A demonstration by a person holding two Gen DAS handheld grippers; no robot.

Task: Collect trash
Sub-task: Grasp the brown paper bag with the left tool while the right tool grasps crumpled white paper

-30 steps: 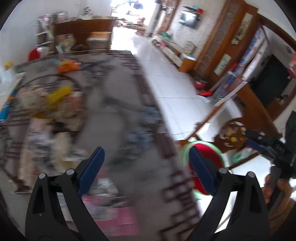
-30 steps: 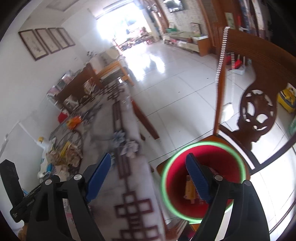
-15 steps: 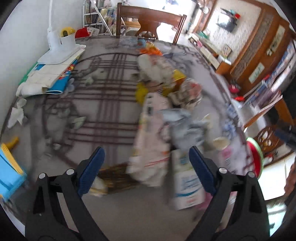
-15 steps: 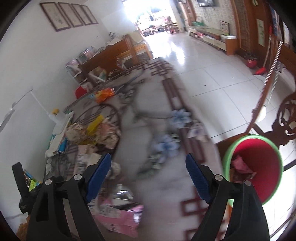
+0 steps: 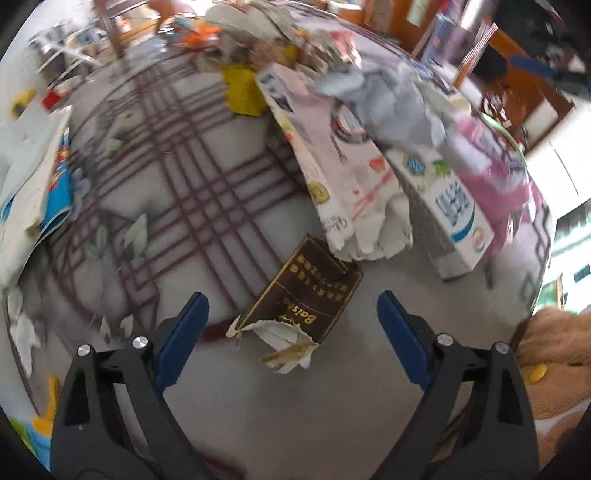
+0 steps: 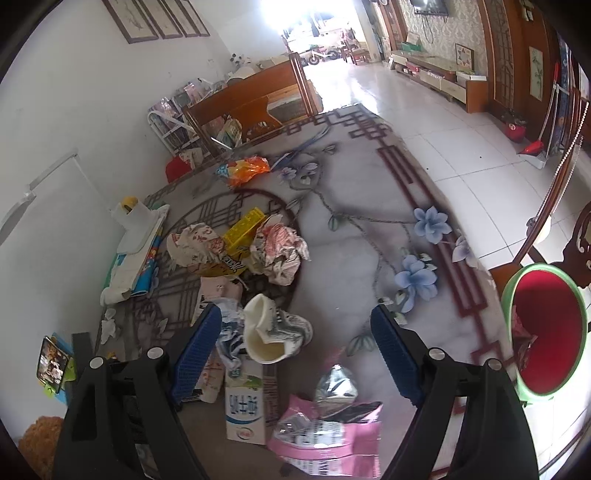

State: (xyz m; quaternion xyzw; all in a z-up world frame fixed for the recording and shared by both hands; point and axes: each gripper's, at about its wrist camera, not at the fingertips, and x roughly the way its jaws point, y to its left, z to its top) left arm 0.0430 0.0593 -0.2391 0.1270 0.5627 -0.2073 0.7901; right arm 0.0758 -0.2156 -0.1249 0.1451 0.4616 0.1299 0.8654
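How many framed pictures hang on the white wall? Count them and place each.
4, side by side high on the wall: leftmost picture, second picture, third picture, rightmost picture. Their tops are cut off; others may be unseen.

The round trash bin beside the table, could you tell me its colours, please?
Red inside with a green rim; clearest in the right wrist view.

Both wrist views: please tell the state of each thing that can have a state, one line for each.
left gripper: open, empty, over the brown pack.
right gripper: open, empty.
brown pack: lying flat, torn open at near end.
milk carton: lying on its side.
pink bag: torn open, flat.
paper cup: tipped over.
red bin: upright, trash inside.
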